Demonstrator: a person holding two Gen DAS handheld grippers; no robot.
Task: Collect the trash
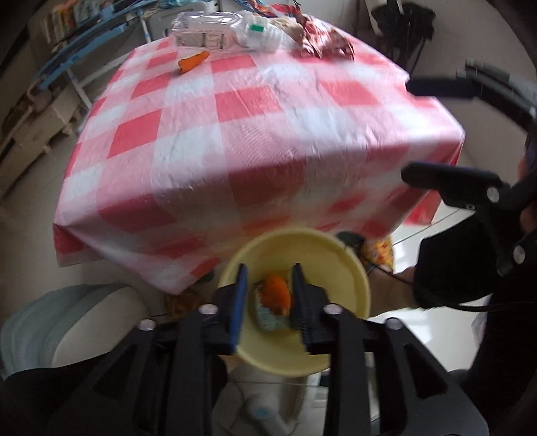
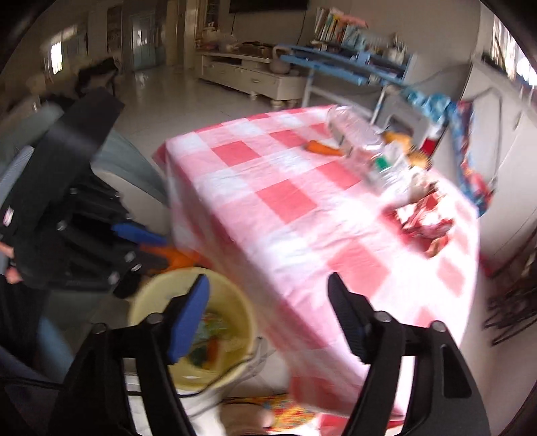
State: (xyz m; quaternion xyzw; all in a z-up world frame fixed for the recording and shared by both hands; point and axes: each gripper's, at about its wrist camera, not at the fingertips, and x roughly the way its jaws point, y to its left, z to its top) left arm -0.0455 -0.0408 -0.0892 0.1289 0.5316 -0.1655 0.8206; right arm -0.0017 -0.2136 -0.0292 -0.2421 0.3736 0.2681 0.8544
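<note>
A yellow bin (image 1: pixel 342 268) stands on the floor below the table's near edge; it also shows in the right wrist view (image 2: pixel 147 302). My left gripper (image 1: pixel 268 303) hovers over the bin and is shut on an orange piece of trash (image 1: pixel 277 291), seen from the right as orange between its fingers (image 2: pixel 181 256). My right gripper (image 2: pixel 268 318) is open and empty, between the bin and the table edge; it shows at the right of the left wrist view (image 1: pixel 407 130). On the checked tablecloth (image 1: pixel 255 134) lie an orange scrap (image 1: pixel 193 62), a clear plastic bottle (image 1: pixel 208 32) and red wrappers (image 1: pixel 322 42).
Trash lies in the bin's bottom (image 2: pixel 208 338). A grey cushioned seat (image 1: pixel 67 322) stands left of the table. A blue desk with books (image 2: pixel 349 63) and a white cabinet (image 2: pixel 248 73) stand behind. Cables (image 2: pixel 248 364) run on the floor by the bin.
</note>
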